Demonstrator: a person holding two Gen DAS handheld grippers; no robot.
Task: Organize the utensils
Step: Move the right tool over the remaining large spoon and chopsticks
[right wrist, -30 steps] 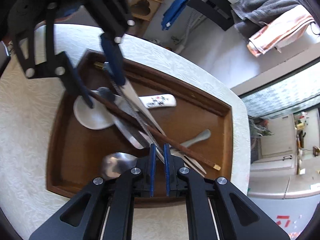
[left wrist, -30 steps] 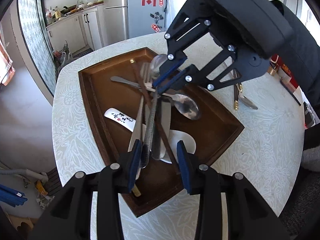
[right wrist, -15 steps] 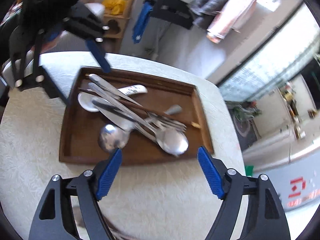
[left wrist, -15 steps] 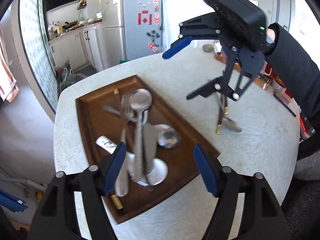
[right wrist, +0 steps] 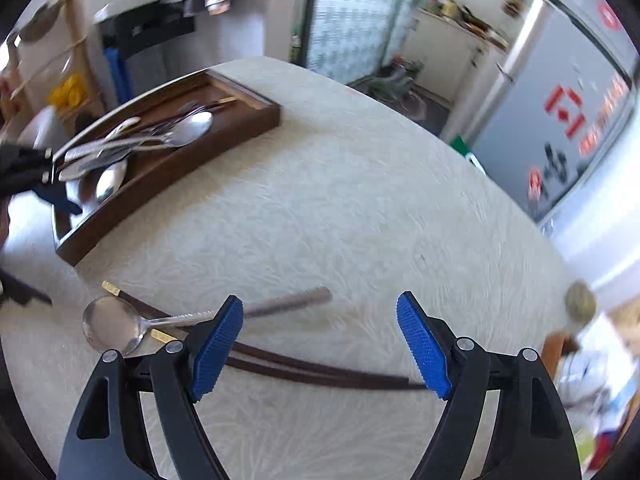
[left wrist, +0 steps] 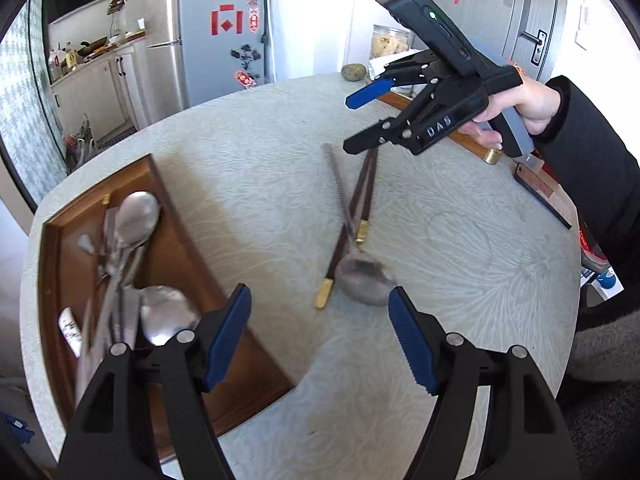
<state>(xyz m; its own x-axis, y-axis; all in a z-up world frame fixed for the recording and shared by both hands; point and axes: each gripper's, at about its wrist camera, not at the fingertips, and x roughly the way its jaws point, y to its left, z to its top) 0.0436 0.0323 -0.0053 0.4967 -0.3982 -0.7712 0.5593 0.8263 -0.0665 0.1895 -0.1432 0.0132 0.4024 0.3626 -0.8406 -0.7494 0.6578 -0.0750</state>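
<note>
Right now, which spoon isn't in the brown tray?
The metal spoon lying on the white tablecloth, crossing the dark chopsticks. The other spoons are piled inside the wooden tray.

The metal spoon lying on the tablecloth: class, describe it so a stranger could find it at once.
Start at the wooden tray, then look beside it on the pale tablecloth. The metal spoon lies there across two dark chopsticks, the only round bowl outside the tray.
</note>
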